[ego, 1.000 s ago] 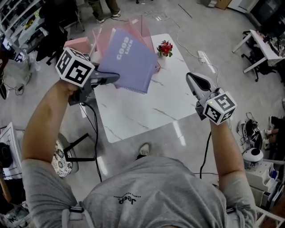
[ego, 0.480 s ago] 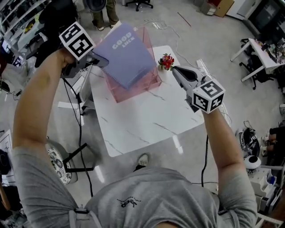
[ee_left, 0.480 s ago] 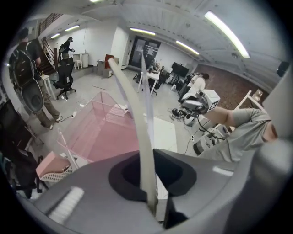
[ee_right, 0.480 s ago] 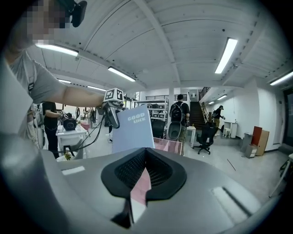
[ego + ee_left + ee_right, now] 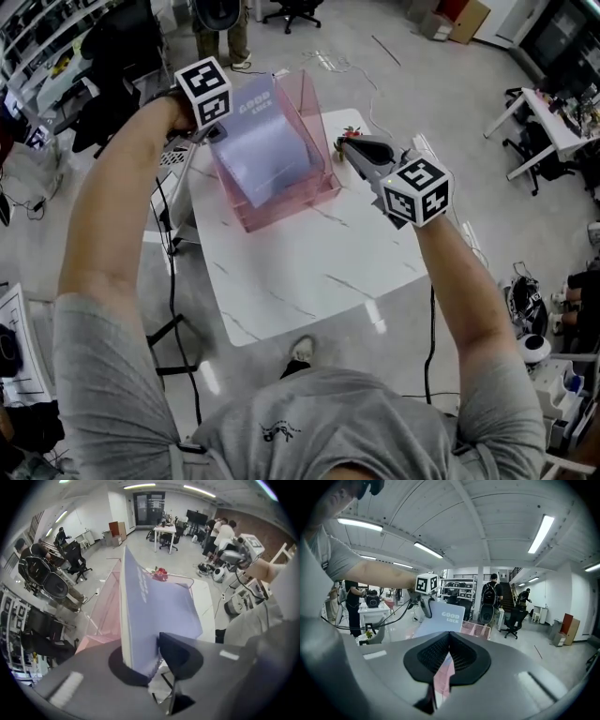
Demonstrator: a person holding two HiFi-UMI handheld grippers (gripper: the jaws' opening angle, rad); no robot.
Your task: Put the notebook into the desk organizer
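**A:** So where's the notebook (image 5: 262,155) (image 5: 159,606) right now?

**B:** Its lower part is down inside the pink organizer (image 5: 292,201). You can see it through the see-through wall. It's leaning, not upright, and the top sticks out above the rim. The lilac cover with GOOD LUCK on it faces up and over toward the person's right side. Can't tell which slot it's in, though.

**A:** And the left gripper (image 5: 215,133) (image 5: 150,653)?

**B:** It's on the notebook's top corner, up at the organizer's far left side. Its jaws are opening with the notebook between them. From its own view, the pads look like they're touching both covers.

**A:** What about the other one?

**B:** The right gripper (image 5: 351,146) (image 5: 449,639) has its jaws pressed together with nothing in them. It hangs over the table (image 5: 309,272) just beside the organizer's right wall, tip pointing that way. Whether it touches the wall, I honestly can't tell.

**A:** Anything else up there?

**B:** There's a little red flower (image 5: 160,573) near the table's far edge, just past the organizer. The top is white marble, and the organizer sits toward its far left corner.
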